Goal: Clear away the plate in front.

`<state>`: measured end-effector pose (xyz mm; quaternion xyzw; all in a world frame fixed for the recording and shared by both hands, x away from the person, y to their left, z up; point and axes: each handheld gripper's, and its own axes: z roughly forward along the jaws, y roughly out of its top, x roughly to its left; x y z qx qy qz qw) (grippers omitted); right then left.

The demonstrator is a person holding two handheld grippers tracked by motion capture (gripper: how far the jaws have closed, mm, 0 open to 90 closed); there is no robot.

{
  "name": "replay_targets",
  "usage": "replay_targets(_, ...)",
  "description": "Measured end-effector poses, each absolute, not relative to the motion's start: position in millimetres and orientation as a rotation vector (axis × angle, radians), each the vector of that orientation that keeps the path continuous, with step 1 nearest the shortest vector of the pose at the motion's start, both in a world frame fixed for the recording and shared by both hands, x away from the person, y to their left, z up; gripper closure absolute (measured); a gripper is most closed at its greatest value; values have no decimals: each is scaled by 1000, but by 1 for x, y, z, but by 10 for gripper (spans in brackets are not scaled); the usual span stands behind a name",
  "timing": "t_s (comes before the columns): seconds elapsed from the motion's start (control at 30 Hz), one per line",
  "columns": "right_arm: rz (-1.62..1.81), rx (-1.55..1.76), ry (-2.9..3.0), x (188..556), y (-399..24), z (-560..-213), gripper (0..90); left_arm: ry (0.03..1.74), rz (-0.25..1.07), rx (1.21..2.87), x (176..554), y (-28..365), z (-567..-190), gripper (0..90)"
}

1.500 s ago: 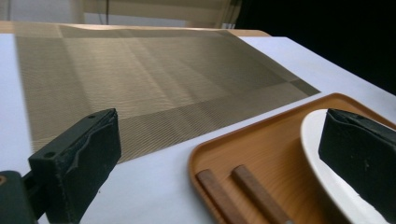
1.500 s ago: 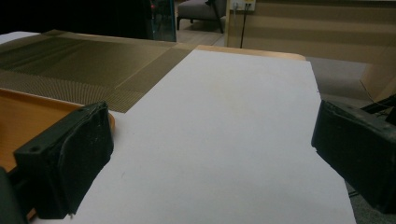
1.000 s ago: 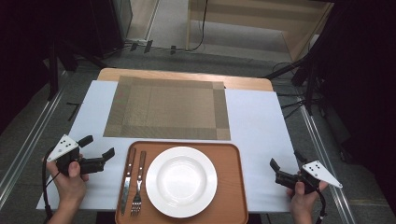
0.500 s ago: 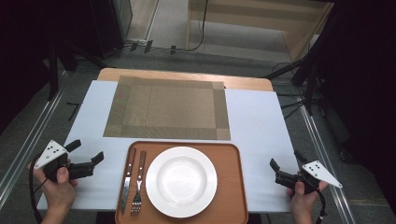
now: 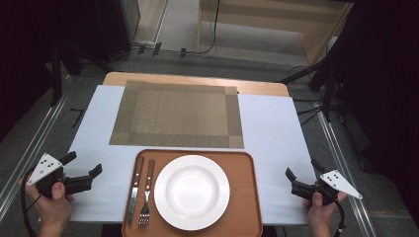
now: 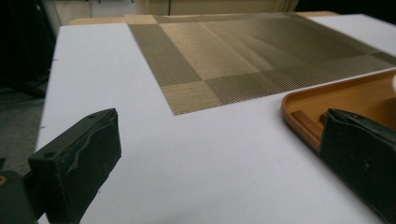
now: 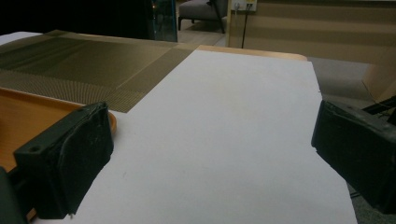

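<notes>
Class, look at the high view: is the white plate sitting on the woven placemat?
No. The plate sits on the brown tray, which lies nearer the person than the placemat.

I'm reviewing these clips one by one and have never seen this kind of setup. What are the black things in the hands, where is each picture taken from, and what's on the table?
There is no robot arm: a person holds a two-jaw tool in each hand. The high view looks down from above the table; it shows the left gripper and the right gripper, both with jaws apart and holding nothing. The other two pictures come from cameras riding on each gripper, looking out between its black jaws. On the white table cover lie a woven placemat and, nearer the person, a brown tray carrying a white plate, with a knife and a fork to the plate's left.
</notes>
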<state>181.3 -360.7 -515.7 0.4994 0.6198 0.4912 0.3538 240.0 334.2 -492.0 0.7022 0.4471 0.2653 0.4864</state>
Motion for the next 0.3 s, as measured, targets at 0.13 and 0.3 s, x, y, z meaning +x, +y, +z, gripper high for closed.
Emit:
replay_targets(0.13,1263,1282,1607,182,-360,-516,0,1099,636,1692,238,338,-492,0)
replay_targets(0.3,1264,1279,1607,182,-360,-516,0,1112,629,1685,239,339,-493,0)
